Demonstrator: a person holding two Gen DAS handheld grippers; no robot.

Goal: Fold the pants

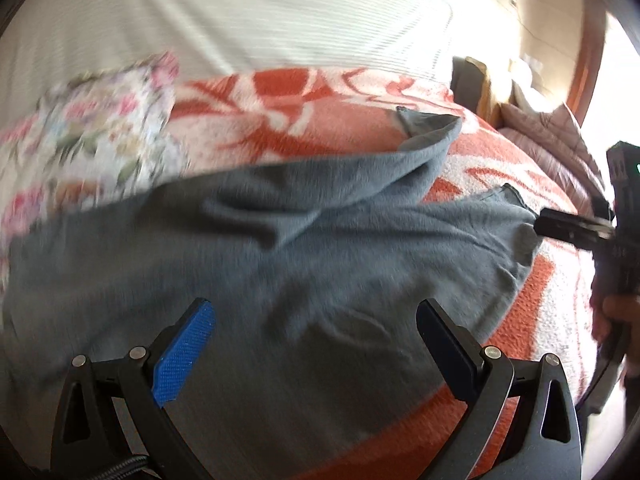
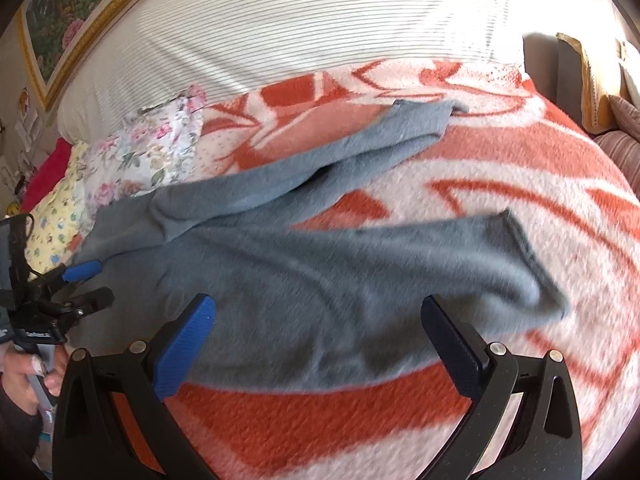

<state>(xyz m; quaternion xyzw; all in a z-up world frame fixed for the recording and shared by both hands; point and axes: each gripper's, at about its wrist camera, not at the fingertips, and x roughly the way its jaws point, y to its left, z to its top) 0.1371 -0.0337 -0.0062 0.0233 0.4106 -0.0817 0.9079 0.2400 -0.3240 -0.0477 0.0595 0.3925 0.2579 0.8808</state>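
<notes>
Grey pants (image 1: pixel 248 248) lie spread on an orange and white blanket (image 1: pixel 320 120), both legs running toward the right. My left gripper (image 1: pixel 316 312) is open and empty above the waist end. My right gripper (image 2: pixel 320 312) is open and empty above the near leg of the pants (image 2: pixel 320 272). The far leg (image 2: pixel 360 144) lies apart from it. The right gripper also shows in the left wrist view (image 1: pixel 560 228) at the near leg's hem. The left gripper shows in the right wrist view (image 2: pixel 86 284), open by the waist.
A floral pillow (image 1: pixel 100 132) lies at the left by the waist; it also shows in the right wrist view (image 2: pixel 152 148). A white striped headboard (image 2: pixel 320 20) runs along the back. Cushions (image 2: pixel 592 80) stand at the right. The blanket (image 2: pixel 520 152) extends to the right.
</notes>
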